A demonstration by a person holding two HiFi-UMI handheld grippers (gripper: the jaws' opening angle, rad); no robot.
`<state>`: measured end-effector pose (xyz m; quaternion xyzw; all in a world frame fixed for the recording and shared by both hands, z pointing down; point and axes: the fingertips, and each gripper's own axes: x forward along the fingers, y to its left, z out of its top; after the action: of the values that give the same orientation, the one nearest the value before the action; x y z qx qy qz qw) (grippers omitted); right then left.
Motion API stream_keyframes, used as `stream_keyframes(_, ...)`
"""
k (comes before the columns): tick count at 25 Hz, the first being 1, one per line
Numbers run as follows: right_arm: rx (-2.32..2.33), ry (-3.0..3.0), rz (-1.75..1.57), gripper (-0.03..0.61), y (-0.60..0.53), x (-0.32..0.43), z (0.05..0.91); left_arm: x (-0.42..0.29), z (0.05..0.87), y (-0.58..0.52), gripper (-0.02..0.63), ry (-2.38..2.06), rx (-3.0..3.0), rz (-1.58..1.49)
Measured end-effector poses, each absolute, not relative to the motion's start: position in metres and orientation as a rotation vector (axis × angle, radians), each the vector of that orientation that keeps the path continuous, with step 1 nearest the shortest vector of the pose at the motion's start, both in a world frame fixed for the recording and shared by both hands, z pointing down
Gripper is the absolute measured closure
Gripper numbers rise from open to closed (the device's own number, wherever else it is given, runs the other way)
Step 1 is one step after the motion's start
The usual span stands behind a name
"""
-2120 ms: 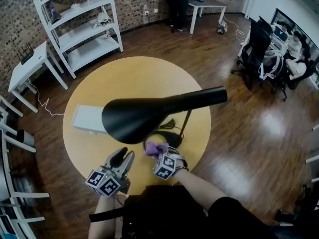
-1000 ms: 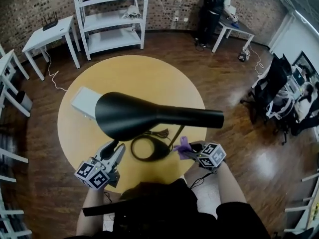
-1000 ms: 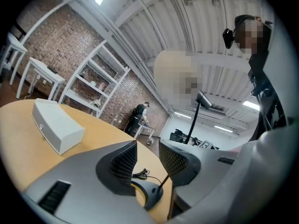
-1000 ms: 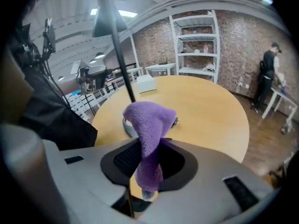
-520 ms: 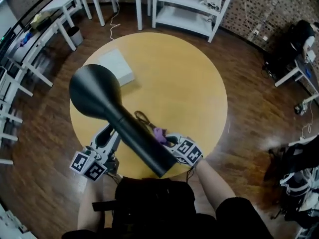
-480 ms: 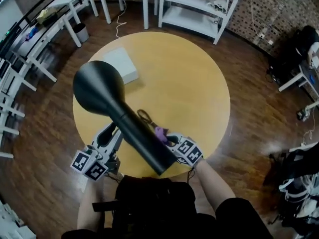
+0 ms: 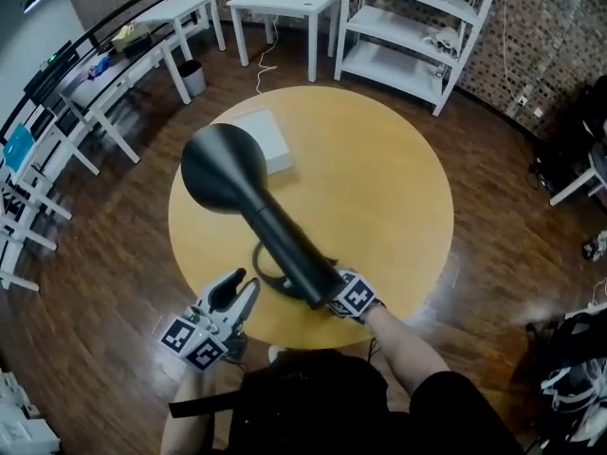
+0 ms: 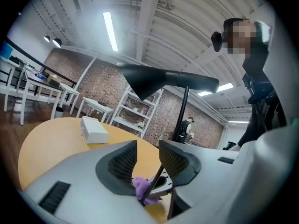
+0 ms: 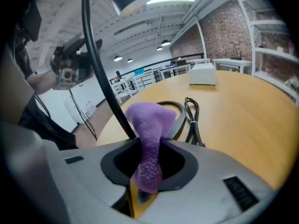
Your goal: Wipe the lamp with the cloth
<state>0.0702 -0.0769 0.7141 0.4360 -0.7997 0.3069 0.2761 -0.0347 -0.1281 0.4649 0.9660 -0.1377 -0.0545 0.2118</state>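
Head view, near to far. The left gripper (image 7: 242, 287), jaws partly apart with nothing between them, hovers at the near edge of the round table (image 7: 389, 178). The right gripper (image 9: 147, 164) pinches the purple cloth (image 9: 150, 129), which stands up just beside the thin stem (image 9: 115, 105) of the lamp (image 7: 251, 192) (contact cannot be confirmed). Half a second earlier the cloth showed beside the lamp's black tube. Now the tube's near end hides it, the right gripper having dropped toward the ring base (image 9: 177, 107). Wiping therefore seems about to start low, at stem or base. Farther out on the table lies a white box (image 7: 267, 147).
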Motion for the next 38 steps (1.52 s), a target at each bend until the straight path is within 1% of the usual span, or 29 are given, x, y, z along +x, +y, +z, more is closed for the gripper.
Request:
stream_keyframes(5, 1.247, -2.117, 0.788, 0.482, -0.085, 0.096, 0.715, -0.016, 0.464, -0.109, 0.472, -0.445, 2.703, -0.104)
stream_keyframes(7, 1.197, -2.141, 0.736, 0.482, -0.082, 0.102, 0.716, -0.011, 0.471, -0.095, 0.472, -0.532, 2.681, -0.102)
stream_keyframes(10, 1.116, -2.147, 0.747, 0.481, -0.085, 0.113, 0.729, -0.003, 0.475, -0.091, 0.472, -0.67, 2.643, -0.128)
stream_keyframes(13, 1.014, -2.199, 0.756, 0.48, -0.087, 0.112, 0.726, 0.01, 0.472, -0.086, 0.472, -0.815, 2.637, -0.207)
stream_keyframes(19, 0.85, -2.195, 0.656, 0.48, -0.096, 0.116, 0.733, 0.028, 0.475, -0.064, 0.472, -1.094, 2.586, -0.243)
stream_keyframes(22, 0.805, -2.181, 0.584, 0.48, -0.111, 0.109, 0.72, 0.031, 0.469, -0.053, 0.472, -1.133, 2.586, -0.23)
stream_keyframes(25, 0.788, -2.108, 0.552, 0.48, -0.123, 0.122, 0.731, 0.022, 0.468, -0.043, 0.472, -1.195, 2.571, -0.219)
stream_keyframes(29, 0.791, -2.073, 0.705, 0.48, -0.14, 0.124, 0.735, -0.003, 0.47, -0.035, 0.472, -1.287, 2.497, -0.209)
stream_keyframes(34, 0.836, -2.124, 1.135, 0.482, -0.153, 0.129, 0.718, -0.013, 0.47, -0.035, 0.472, -1.29, 2.488, -0.228)
stream_keyframes(36, 0.774, -2.161, 1.174, 0.482, -0.146, 0.131, 0.7, -0.014, 0.471, -0.036, 0.472, -1.271, 2.48, -0.236)
stream_keyframes(38, 0.662, -2.205, 1.142, 0.482, -0.134, 0.133, 0.677, -0.015, 0.472, -0.039, 0.472, -1.251, 2.487, -0.244)
